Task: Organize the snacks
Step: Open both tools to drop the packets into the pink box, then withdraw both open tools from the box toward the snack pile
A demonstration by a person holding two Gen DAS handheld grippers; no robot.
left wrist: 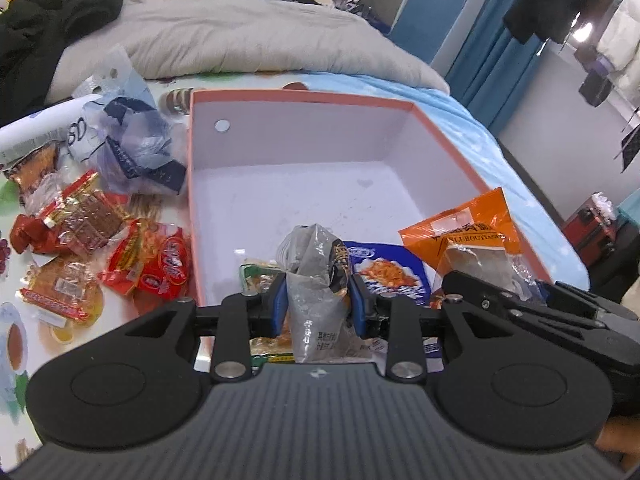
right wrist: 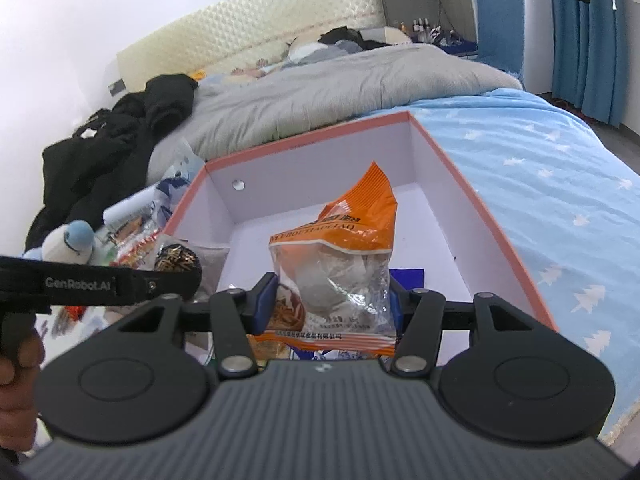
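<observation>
A pink-rimmed white box (left wrist: pixel 304 98) lies open on the bed; it also shows in the right wrist view (right wrist: pixel 480 200). My left gripper (left wrist: pixel 318 300) is shut on a grey snack packet (left wrist: pixel 316 280) over the box's near edge. My right gripper (right wrist: pixel 328 300) is shut on an orange and clear snack bag (right wrist: pixel 344 256), also over the box's near end; that bag shows in the left wrist view (left wrist: pixel 468 240) at right. A blue snack pack (left wrist: pixel 384 272) and a green-yellow pack (left wrist: pixel 260 276) lie in the box beneath.
Several loose red and orange snack packets (left wrist: pixel 92 220) and a crumpled blue-white plastic bag (left wrist: pixel 128 148) lie left of the box. A grey duvet (left wrist: pixel 248 36) and black clothes (left wrist: pixel 52 12) lie behind. The light blue sheet (right wrist: pixel 560 168) extends right.
</observation>
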